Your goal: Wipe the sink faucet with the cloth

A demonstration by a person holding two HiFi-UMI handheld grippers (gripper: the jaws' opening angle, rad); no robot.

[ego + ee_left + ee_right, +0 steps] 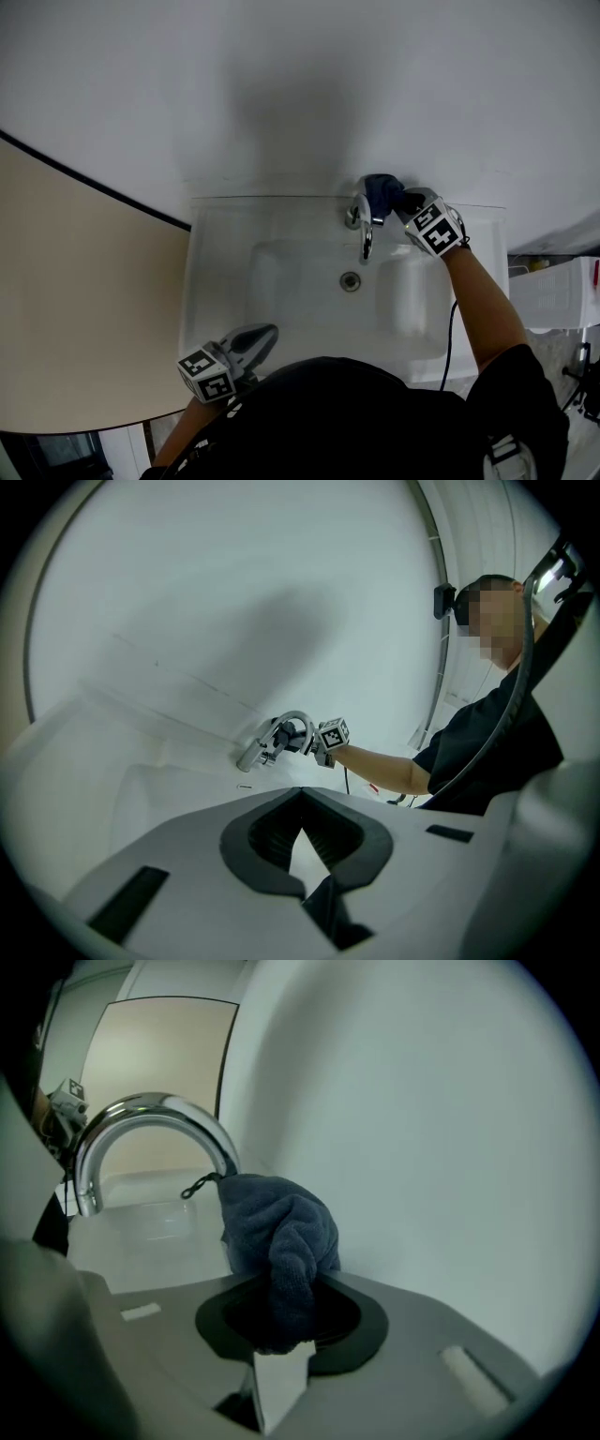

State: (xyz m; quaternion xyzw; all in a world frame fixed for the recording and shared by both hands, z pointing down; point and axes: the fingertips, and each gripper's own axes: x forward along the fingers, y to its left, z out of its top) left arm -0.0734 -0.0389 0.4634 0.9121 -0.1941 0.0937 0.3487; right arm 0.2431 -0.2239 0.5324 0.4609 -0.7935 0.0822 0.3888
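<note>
Blue cloth (281, 1232), clamped in the jaws of my right gripper (281, 1335), meets the chrome faucet (150, 1115); my left gripper (265, 335) hangs closed, empty, by the sink (217, 272).

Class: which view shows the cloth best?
Right gripper view: the cloth sits large, clamped in the right gripper. Head view shows a small bundle by the faucet; left gripper view, a distant speck.

This looks like a bathroom or washroom: a white ceramic sink (225, 281) with a curved chrome faucet (365, 234) and a round drain (351, 280) stands against a plain white wall (281, 94), beside a beige panel (84, 300).
</note>
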